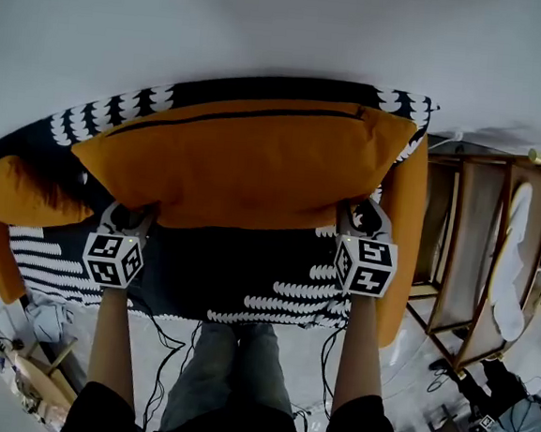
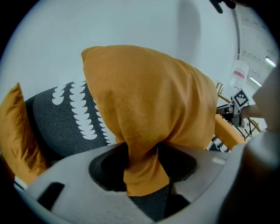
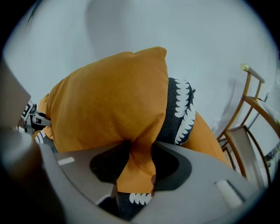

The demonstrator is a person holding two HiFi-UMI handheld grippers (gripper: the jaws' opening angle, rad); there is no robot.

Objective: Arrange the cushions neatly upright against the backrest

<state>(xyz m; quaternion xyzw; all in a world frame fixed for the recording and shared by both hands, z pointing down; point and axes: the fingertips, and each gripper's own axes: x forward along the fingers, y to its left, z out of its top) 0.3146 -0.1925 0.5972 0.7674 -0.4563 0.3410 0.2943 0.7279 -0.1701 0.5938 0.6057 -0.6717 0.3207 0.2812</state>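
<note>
Left gripper: jaws narrowed on the lower left corner of the cushion, with the fabric bunched into a neck between them. A corner gives a small pinch that can steer a bulky, soft thing.
Right gripper: the same pinch on the lower right corner, orange cloth pressed between the jaws. Holding both corners likely keeps the cushion level and stops it twisting.
Orange cushion: held wide side across, lower edge toward the person, zipped edge up against the backrest. It looks upright or nearly so. Whether its bottom edge sits on the seat I cannot tell.
Seat: dark cover with white scalloped rows, showing just below the cushion and between the two grippers.
Backrest: same dark patterned cover, showing as a band behind and above the cushion, which lies close along it.
Second cushion: orange, at the sofa's left end beside the held one. It looks slumped and probably needs setting up.
Wooden chair: to the right, apart from the sofa.
Wall: plain and pale, behind the backrest.
</note>
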